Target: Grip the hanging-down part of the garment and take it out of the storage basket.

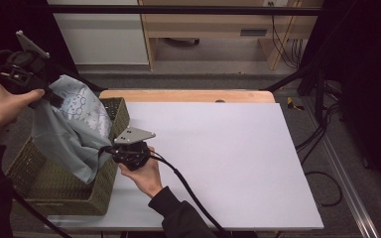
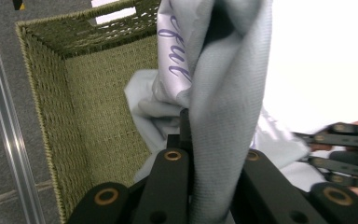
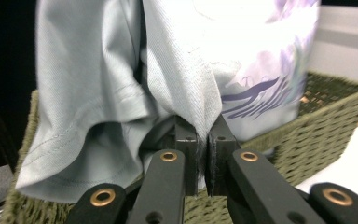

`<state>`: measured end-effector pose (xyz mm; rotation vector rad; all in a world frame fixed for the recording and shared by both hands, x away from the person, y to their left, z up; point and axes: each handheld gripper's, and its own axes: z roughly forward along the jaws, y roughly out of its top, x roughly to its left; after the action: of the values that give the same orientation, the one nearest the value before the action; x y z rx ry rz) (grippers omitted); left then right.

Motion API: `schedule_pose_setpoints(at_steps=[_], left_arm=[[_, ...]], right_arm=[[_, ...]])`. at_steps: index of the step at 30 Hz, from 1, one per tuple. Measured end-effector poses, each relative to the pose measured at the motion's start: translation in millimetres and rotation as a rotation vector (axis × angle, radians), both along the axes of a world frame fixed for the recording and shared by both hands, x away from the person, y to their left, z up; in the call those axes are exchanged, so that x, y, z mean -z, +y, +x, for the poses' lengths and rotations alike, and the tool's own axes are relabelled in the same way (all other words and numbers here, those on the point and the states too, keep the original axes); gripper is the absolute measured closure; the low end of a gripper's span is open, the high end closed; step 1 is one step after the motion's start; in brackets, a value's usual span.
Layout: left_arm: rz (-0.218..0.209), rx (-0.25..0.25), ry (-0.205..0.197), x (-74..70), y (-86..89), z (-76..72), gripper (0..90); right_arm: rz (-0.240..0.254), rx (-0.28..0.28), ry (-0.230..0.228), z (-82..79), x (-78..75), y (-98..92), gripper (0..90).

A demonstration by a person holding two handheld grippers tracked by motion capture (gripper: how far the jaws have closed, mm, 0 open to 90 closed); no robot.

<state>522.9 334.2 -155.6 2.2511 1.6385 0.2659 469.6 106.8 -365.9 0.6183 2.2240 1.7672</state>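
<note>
High view: a pale grey shirt [image 1: 72, 130] hangs over a woven basket [image 1: 39, 183] at 9 o'clock on the white counter [image 1: 228, 158]; the left claw [image 1: 54, 99] grips its top, the right claw [image 1: 106, 148] its lower edge.

Left gripper view: jaws closed on the shirt [image 2: 223, 116].

Right gripper view: jaws pinched tight on a fold of it [image 3: 177, 84].

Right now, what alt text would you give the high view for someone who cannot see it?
A person lifts a pale grey printed shirt out of a woven green basket with two hand-held grippers. The left gripper holds it up high; the right gripper pinches its lower edge beside a white table.
</note>
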Motion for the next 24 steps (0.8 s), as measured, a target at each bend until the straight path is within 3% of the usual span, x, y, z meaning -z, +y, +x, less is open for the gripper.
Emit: schedule_pose_setpoints(at_steps=[4, 11, 24], left_arm=[[-0.003, 0.003, -0.002, -0.4, -1.0, -0.9, 86.2], [-0.014, 0.016, -0.013, -1.7, -4.8, -2.5, 86.2], [-0.017, 0.038, -0.019, -0.8, -15.9, -2.9, 86.2]], right_arm=[[0.013, 0.012, 0.0, -2.3, -12.7, -17.1, 86.5], [0.02, 0.034, -0.045, -7.0, -30.7, -42.1, 86.7], [0.028, 0.069, -0.103, -14.8, -59.8, -67.2, 86.9]])
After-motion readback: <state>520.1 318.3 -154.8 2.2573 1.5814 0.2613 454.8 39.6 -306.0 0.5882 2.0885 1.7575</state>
